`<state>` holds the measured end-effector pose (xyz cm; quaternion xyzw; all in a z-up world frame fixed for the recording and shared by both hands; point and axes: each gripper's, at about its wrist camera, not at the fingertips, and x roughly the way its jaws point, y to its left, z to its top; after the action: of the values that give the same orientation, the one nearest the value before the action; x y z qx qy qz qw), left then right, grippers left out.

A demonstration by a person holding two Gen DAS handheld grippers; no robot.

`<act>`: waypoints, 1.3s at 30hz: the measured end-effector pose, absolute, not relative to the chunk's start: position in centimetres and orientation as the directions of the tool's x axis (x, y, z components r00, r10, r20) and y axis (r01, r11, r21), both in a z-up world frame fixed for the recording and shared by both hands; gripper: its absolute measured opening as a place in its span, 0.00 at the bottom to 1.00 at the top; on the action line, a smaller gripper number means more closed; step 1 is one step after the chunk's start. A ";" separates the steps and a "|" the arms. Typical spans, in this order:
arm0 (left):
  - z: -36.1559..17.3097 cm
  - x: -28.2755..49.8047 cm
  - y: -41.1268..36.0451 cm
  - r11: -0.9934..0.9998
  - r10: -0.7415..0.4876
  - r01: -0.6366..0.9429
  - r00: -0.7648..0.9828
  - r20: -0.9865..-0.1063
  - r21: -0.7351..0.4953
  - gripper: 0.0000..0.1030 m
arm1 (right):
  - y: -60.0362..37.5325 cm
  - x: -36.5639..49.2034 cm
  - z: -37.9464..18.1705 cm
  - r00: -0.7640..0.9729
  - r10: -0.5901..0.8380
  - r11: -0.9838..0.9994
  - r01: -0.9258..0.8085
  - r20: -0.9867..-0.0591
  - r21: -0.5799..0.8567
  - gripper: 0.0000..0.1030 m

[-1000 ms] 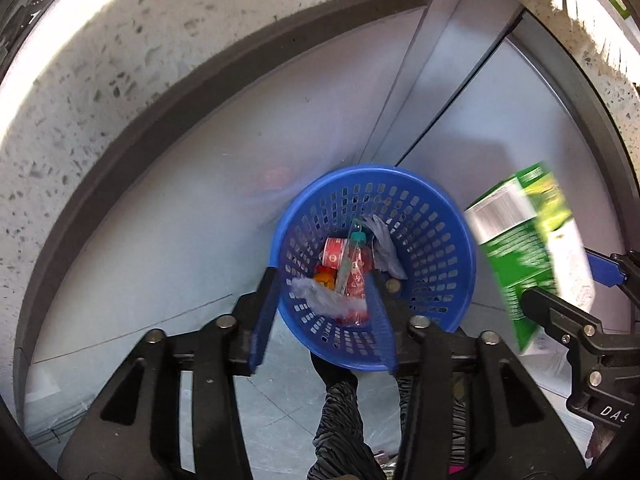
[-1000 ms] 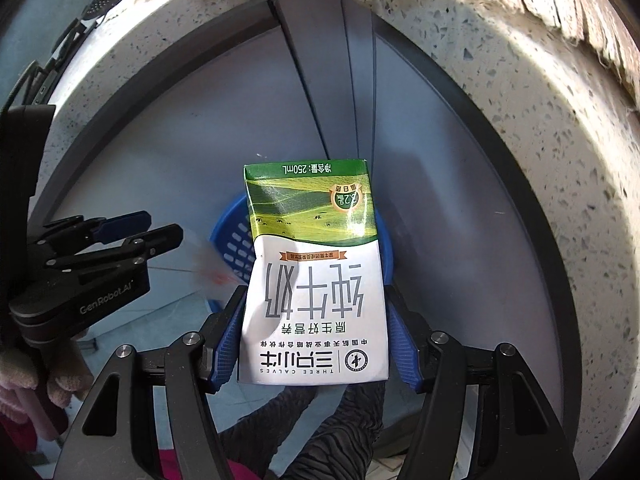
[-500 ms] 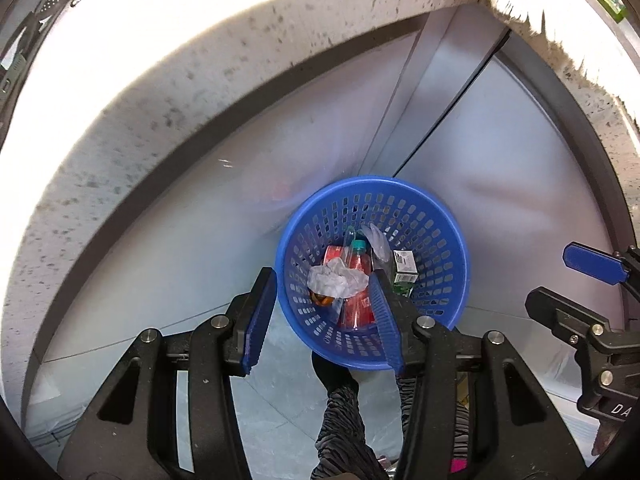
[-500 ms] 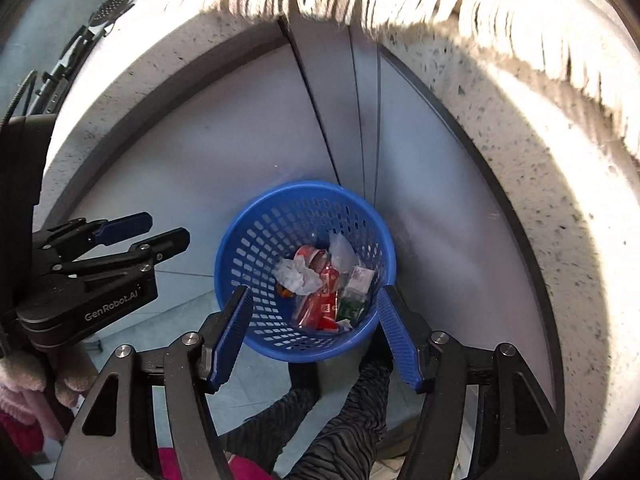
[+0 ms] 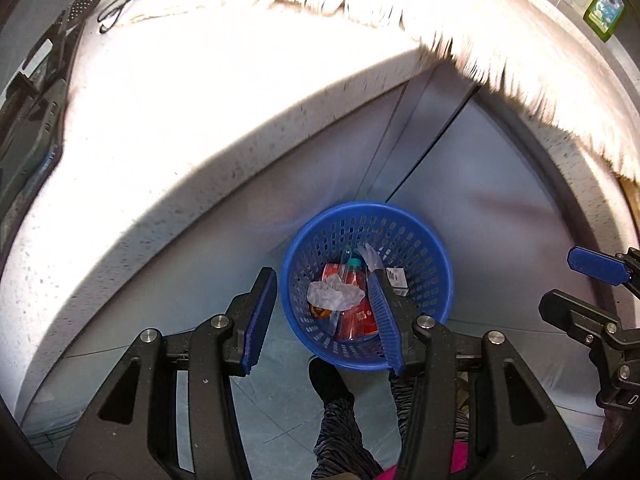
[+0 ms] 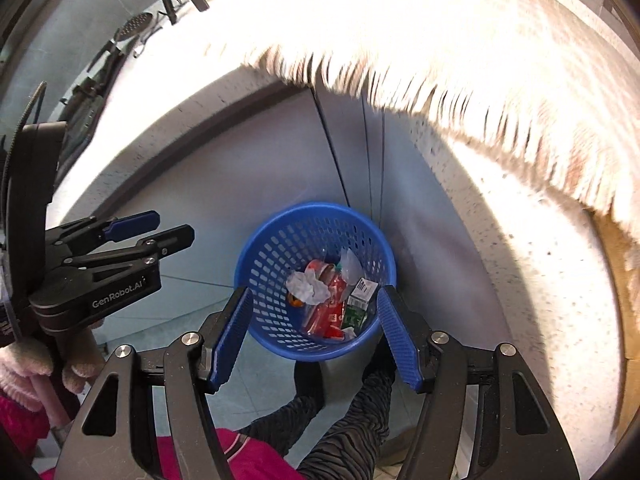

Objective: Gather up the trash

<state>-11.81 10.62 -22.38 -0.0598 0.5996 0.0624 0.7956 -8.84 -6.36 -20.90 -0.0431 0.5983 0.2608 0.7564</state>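
A pale grey-blue tiled floor (image 6: 168, 304) carries a round blue perforated plastic basket (image 6: 280, 236), which stands close against grey cabinet doors. Above, a speckled white stone countertop (image 5: 132, 148) bears a cream fringed cloth (image 6: 460, 60) whose tassels hang over its edge, and a black cable (image 5: 120, 8) farther back.

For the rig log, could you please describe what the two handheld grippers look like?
Both are matte black linkage frames with silver pivot bolts and ribbed blue finger pads. The left gripper carries white "GenRobot.AI" lettering on its body. The right gripper matches it. A pink fuzzy glove grips the left handle.
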 end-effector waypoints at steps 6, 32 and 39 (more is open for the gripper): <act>-20.2 -11.8 10.4 0.983 0.025 -0.179 0.311 -0.950 -0.032 0.47 | -7.1 -9.2 -18.5 0.175 0.367 0.852 -0.458 -0.914 0.254 0.62; -8.5 -7.4 5.5 0.986 -0.004 -0.139 0.524 -0.852 -0.090 0.66 | -13.6 -6.1 -9.4 0.360 0.450 0.853 -0.444 -0.817 0.274 0.63; -5.3 -6.2 3.6 0.987 0.004 -0.131 0.590 -0.807 -0.091 0.67 | -16.2 -4.3 -6.9 0.431 0.455 0.868 -0.412 -0.780 0.278 0.67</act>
<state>-6.20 3.57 -5.25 -0.0702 0.4511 0.0380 0.8889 -4.33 -16.23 -6.92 0.0229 0.4680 0.2562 0.8455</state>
